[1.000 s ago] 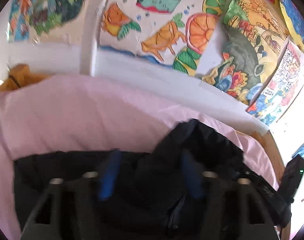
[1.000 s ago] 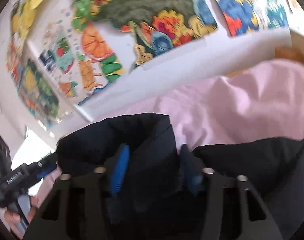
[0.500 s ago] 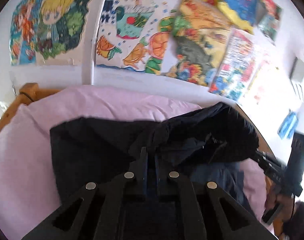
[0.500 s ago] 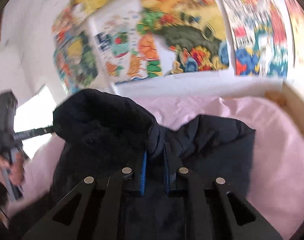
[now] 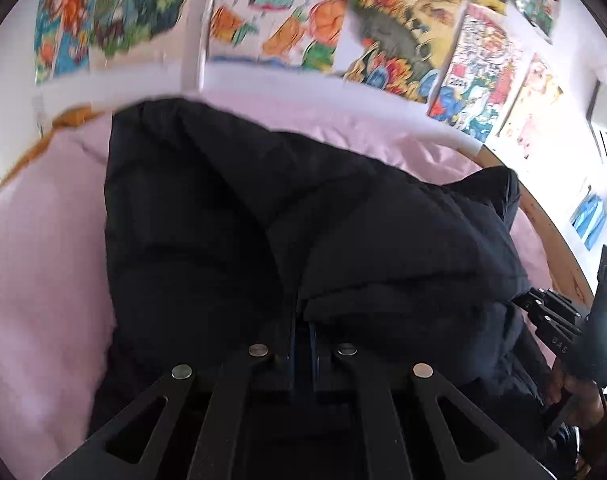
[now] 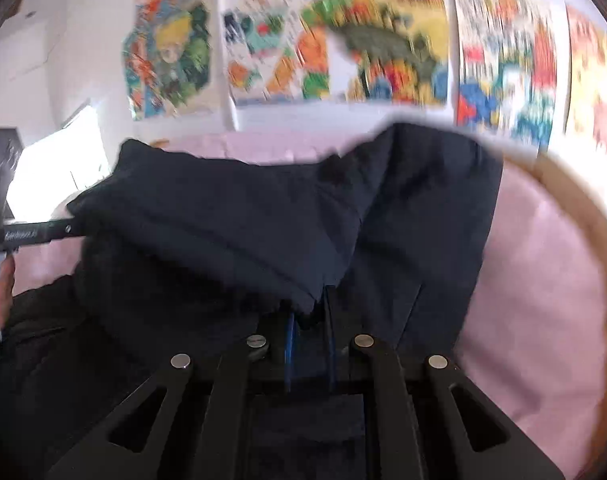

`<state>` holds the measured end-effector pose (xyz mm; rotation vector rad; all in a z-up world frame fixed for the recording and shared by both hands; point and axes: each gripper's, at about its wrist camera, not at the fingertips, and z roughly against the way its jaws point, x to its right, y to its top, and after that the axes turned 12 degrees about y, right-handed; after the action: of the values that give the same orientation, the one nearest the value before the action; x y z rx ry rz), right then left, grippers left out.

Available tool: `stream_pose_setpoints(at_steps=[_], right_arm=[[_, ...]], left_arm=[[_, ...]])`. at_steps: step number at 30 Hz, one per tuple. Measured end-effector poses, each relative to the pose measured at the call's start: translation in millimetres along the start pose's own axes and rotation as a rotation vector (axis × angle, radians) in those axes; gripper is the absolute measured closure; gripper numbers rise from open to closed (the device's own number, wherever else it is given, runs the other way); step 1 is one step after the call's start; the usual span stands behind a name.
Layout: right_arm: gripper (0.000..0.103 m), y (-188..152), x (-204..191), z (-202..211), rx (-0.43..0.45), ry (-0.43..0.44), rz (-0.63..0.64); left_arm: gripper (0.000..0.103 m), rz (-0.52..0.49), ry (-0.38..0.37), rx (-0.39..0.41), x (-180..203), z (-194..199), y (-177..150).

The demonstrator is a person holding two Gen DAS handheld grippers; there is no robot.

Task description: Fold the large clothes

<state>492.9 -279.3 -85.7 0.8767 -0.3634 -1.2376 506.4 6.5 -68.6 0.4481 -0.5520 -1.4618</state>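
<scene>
A large black padded jacket (image 5: 231, 216) lies on a pink bed sheet (image 5: 35, 280); it also shows in the right wrist view (image 6: 263, 216). My left gripper (image 5: 300, 334) is shut on a fold of the jacket's edge and holds it raised. My right gripper (image 6: 309, 330) is shut on another part of the same edge, with the fabric draped over its blue pads. The right gripper's body shows at the right edge of the left wrist view (image 5: 559, 324); the left gripper's body shows at the left of the right wrist view (image 6: 27, 234).
The bed has a wooden frame (image 5: 551, 232) and stands against a white wall with several colourful posters (image 5: 343, 16). An orange cloth (image 5: 69, 116) lies at the far left corner of the bed. Pink sheet (image 6: 543, 280) lies to the right of the jacket.
Both grippers closed on the jacket's near edge, then lifted and carried it forward. The jacket now covers more of the bed and reaches farther toward the wall.
</scene>
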Motion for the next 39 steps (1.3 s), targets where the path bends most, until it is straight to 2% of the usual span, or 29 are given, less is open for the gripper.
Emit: stream_pose_setpoints(at_steps=[5,8,10,11,14,16,19,23,25,28,32,36,37,39], right_arm=[[0.091,4.5,12.8,-4.9,0.000,0.013,-0.028],[0.084,3.7,14.4,7.0,0.012,0.016,-0.029],[0.071,0.6,14.1,18.8,0.030,-0.029,-0.049],[0.067,-1.9,12.6,28.5,0.059,-0.049,-0.060],[0.066,0.6,12.1,64.2,0.192,-0.097,-0.063],[0.066,10.5,6.2,66.6,0.219,-0.091,-0.012],[0.069,28.0,-12.7,43.1,0.187,-0.006,0.066],[0.070,30.1,-38.1,-0.3,0.106,0.025,0.145],[0.070,25.1,-43.0,-24.6,0.023,-0.023,0.164],[0.071,21.2,-43.8,-44.0,-0.030,-0.048,0.167],[0.071,19.8,-41.9,-55.5,-0.039,-0.062,0.160],[0.071,12.0,-39.9,-61.8,-0.049,-0.061,0.155],[0.071,12.6,-38.6,-64.9,-0.051,-0.060,0.154],[0.071,11.4,-36.4,-67.6,-0.057,-0.057,0.144]], left_arm=[[0.097,0.014,-0.019,-0.030,-5.3,-21.6,-9.7],[0.097,0.013,-0.026,-0.027,-6.9,-20.8,-10.0],[0.097,0.013,-0.029,-0.024,-6.9,-20.5,-11.0],[0.097,0.011,-0.028,-0.023,-6.2,-20.9,-11.2],[0.097,0.012,-0.026,-0.025,-5.2,-22.2,-10.7],[0.097,0.010,-0.023,-0.025,-4.6,-22.4,-11.4],[0.097,0.002,-0.016,-0.023,-3.5,-22.7,-12.1],[0.097,0.006,-0.021,-0.023,-3.3,-24.6,-12.3],[0.096,0.016,-0.037,-0.023,-6.3,-24.2,-11.9],[0.093,0.043,-0.030,-0.006,-11.7,-18.5,-11.5],[0.093,0.059,0.019,0.080,-16.1,7.1,-14.1],[0.091,0.037,-0.027,0.216,-9.8,34.4,-5.7],[0.086,0.015,-0.038,0.231,-4.1,34.8,-1.0],[0.084,-0.030,-0.044,0.219,9.2,26.4,9.4]])
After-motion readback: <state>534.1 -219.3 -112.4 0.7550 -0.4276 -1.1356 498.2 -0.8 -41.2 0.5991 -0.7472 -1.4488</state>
